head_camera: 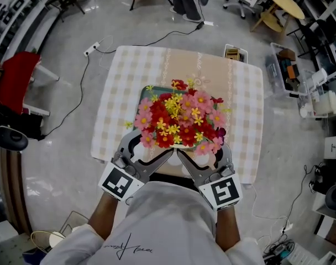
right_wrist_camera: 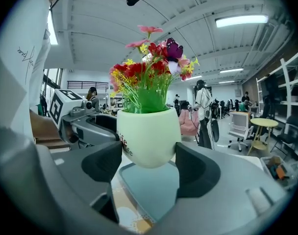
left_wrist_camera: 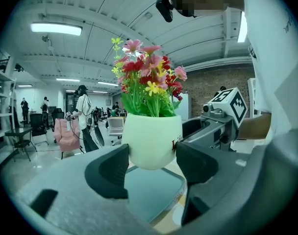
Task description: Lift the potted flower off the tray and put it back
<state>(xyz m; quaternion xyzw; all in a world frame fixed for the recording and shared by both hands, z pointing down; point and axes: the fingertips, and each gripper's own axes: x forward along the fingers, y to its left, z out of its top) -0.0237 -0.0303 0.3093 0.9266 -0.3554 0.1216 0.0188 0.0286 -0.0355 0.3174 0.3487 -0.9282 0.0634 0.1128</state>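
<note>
A white pot (left_wrist_camera: 151,141) of red, pink and yellow flowers (head_camera: 179,120) hangs a little above the teal tray (left_wrist_camera: 149,195); its rounded bottom is off the tray. My left gripper (left_wrist_camera: 151,163) is shut on the pot from one side. My right gripper (right_wrist_camera: 149,163) is shut on the same pot (right_wrist_camera: 149,136) from the other side, over the tray (right_wrist_camera: 149,185). In the head view the bouquet hides the pot and most of the tray (head_camera: 150,94), and both grippers (head_camera: 143,148) (head_camera: 209,150) reach in under it from the table's near edge.
The tray lies on a table with a checked cloth (head_camera: 124,81). Around it on the floor are a cable (head_camera: 151,40), plastic bins (head_camera: 287,70), a small box (head_camera: 234,53), a round wooden table (head_camera: 284,1) and a red chair (head_camera: 19,73).
</note>
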